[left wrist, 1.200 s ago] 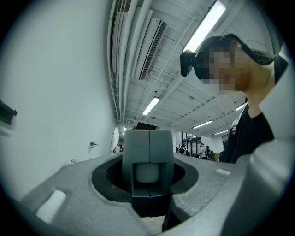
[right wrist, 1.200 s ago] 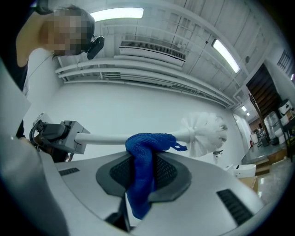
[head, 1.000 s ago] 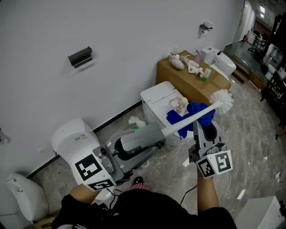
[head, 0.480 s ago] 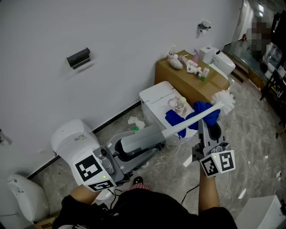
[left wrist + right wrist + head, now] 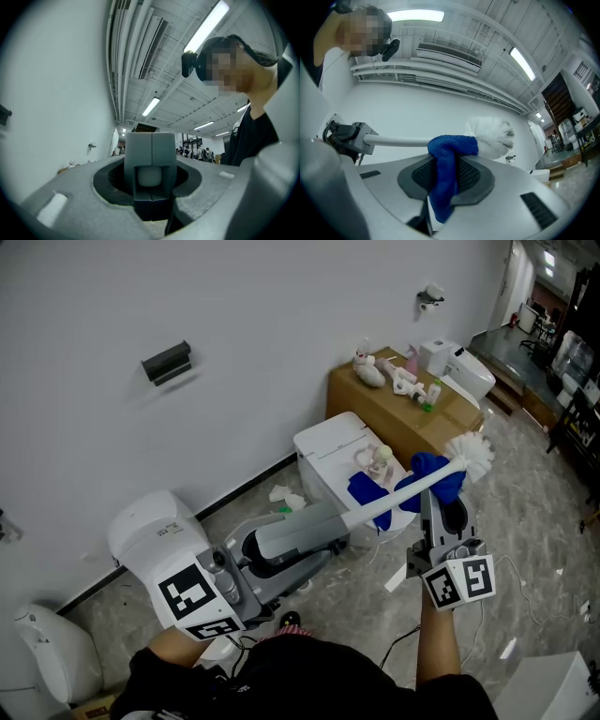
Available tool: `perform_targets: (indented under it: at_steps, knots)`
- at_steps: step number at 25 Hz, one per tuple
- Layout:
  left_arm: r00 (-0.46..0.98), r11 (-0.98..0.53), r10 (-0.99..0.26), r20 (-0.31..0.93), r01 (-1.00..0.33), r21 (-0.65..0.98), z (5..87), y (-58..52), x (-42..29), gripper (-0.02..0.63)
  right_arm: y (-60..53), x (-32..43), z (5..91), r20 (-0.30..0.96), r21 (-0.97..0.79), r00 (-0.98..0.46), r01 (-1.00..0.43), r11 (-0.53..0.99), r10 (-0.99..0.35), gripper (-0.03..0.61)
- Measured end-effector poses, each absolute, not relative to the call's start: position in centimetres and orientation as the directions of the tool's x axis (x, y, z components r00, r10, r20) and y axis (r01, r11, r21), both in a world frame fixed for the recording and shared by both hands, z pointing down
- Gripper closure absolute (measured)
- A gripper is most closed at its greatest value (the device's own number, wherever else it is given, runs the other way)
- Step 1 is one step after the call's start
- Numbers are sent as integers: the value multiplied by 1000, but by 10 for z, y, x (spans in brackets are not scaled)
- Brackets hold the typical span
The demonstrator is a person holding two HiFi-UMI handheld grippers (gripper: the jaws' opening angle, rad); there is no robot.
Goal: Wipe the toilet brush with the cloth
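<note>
Out over the pale stone floor [image 5: 534, 521], I have the left gripper [image 5: 249, 554] clamped on the thick grey grip of the toilet brush [image 5: 380, 510]. Its jaws are spread wide around the grip, and the left gripper view shows the grey end seated squarely between them. The brush slants up to my right, its white bristle head [image 5: 472, 454] in the air. My right gripper [image 5: 434, 507] is pinched shut on the blue cloth [image 5: 429, 474], which folds over the white shaft just beside the bristles. The only markings are black-and-white square markers [image 5: 461, 582] on the gripper cubes. A small label [image 5: 167, 529] on the left unit is too small to read.
</note>
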State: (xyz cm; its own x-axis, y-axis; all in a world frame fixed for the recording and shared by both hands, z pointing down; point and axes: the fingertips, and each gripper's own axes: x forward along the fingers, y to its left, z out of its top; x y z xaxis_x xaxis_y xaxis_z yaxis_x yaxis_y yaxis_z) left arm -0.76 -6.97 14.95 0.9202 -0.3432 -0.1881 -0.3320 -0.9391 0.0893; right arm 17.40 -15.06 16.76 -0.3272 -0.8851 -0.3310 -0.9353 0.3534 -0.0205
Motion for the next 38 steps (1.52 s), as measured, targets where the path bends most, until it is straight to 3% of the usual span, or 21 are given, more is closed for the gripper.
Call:
perform_targets:
  at_steps: [12,25,33,38]
  knots:
    - [896,-924,-380,-230,-354,146,145,-75,-18,443,-143,159,187,-323,-31,-357,-921,387,-876,497]
    - [900,-929,-362,-241,-328,169,144,-73,-19,443,-147,79,211,-221,35,-542,-835,549,-811,497]
    - [911,-934,-343,-229,-307,181,145,-72,-18,443,-146,45,201,-183,78,-584,-810,581,-791,497]
    - [914,-937,-335,-227,-298,182,145,-71,-17,443,-140,28,187,-233,111,-622,-781,615,-748,497]
